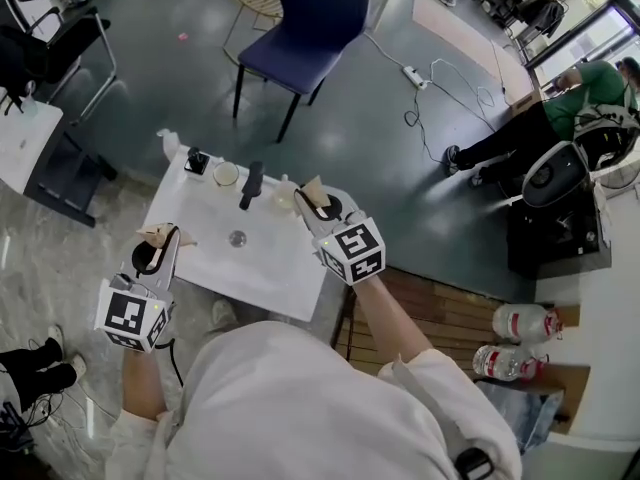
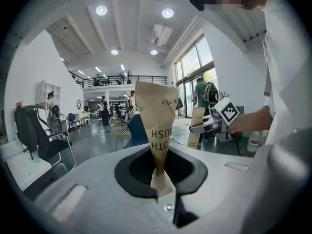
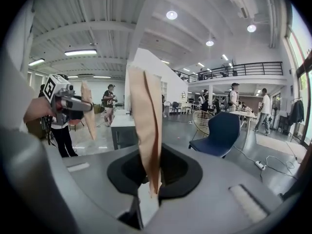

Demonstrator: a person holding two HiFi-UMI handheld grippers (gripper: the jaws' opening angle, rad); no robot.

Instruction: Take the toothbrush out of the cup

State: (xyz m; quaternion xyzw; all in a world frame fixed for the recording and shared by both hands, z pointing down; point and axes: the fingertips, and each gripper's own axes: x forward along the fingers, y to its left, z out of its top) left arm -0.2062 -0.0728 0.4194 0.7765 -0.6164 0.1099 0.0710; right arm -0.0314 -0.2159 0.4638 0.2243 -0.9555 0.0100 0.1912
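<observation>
**A:** What do the grippers hold?

**B:** The left gripper (image 2: 163,186) has its jaws closed on the bottom tip of a brown paper left sleeve (image 2: 156,126). Its print looks like part of "toothbrush". The right gripper (image 3: 148,184) pinches a right sleeve (image 3: 146,116) the same way. Both are held above the table (image 1: 270,268), well apart from the cup (image 1: 226,174).

**A:** Is a brush inside either one?

**B:** That cannot be told, because the paper hides it. The cup is too small to see into.

**A:** What might go wrong?

**B:** Each grip is on a thin edge only, so a quick swing could tear the paper or let it slip free. The left sleeve's top looks ragged, and a brush inside might slide out if the sleeve tips over. A hand lowered carelessly could also knock the cup.
</observation>
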